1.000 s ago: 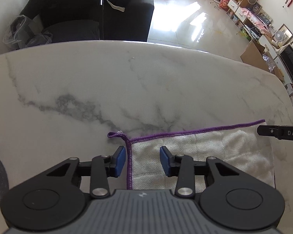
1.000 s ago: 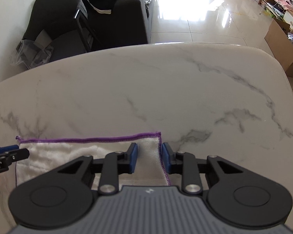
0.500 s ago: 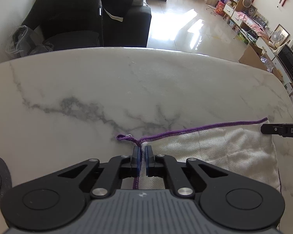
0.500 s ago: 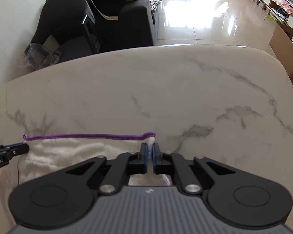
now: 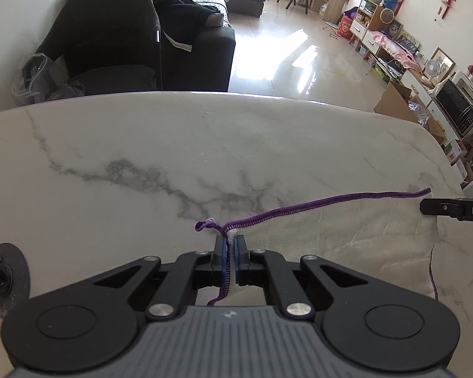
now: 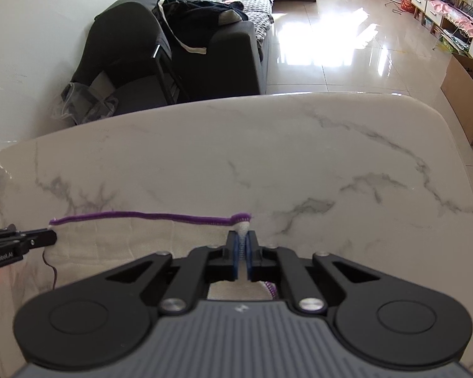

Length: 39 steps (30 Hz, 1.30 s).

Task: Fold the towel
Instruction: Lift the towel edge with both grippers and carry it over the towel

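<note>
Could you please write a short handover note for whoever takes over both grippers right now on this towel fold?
Left gripper: shut on the towel's far left corner, beside the purple hem loop.
Right gripper: shut on the far right corner of the towel.
Towel: on the marble table, far purple edge stretched between the grippers and raised off the surface.
Done: both far corners gripped.
Left: probably bring that edge over to the near edge, lay it flat, release; no fold made yet.
</note>
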Available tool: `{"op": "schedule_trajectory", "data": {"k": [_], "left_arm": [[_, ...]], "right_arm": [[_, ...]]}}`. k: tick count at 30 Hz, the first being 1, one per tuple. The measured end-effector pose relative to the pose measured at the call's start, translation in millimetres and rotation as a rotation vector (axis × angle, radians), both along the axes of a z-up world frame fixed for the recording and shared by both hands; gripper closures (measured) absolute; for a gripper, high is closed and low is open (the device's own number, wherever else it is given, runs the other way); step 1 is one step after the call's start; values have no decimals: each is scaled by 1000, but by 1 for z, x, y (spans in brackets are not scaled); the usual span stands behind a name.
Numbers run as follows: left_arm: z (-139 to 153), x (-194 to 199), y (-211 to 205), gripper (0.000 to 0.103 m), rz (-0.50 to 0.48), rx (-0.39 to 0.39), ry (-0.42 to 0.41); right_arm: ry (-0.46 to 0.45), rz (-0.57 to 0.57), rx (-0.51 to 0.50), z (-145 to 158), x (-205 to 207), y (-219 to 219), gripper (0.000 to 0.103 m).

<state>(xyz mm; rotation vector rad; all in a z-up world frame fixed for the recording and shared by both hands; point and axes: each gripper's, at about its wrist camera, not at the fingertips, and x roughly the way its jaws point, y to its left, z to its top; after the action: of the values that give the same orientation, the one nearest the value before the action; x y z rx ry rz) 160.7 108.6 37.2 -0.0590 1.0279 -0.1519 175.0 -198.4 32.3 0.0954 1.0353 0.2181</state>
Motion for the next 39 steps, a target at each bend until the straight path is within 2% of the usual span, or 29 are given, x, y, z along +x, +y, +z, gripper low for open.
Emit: {"op": "schedule_trajectory", "data": {"k": [18,39], "left_arm": [[8,-43,-1,99,-50,28,-50],[5,-104,-5,99,-134,13,-111]], "right_arm": [[-58,66,2,15,-45,3,98],[-106,175,18,20,-105,3,98]]}}
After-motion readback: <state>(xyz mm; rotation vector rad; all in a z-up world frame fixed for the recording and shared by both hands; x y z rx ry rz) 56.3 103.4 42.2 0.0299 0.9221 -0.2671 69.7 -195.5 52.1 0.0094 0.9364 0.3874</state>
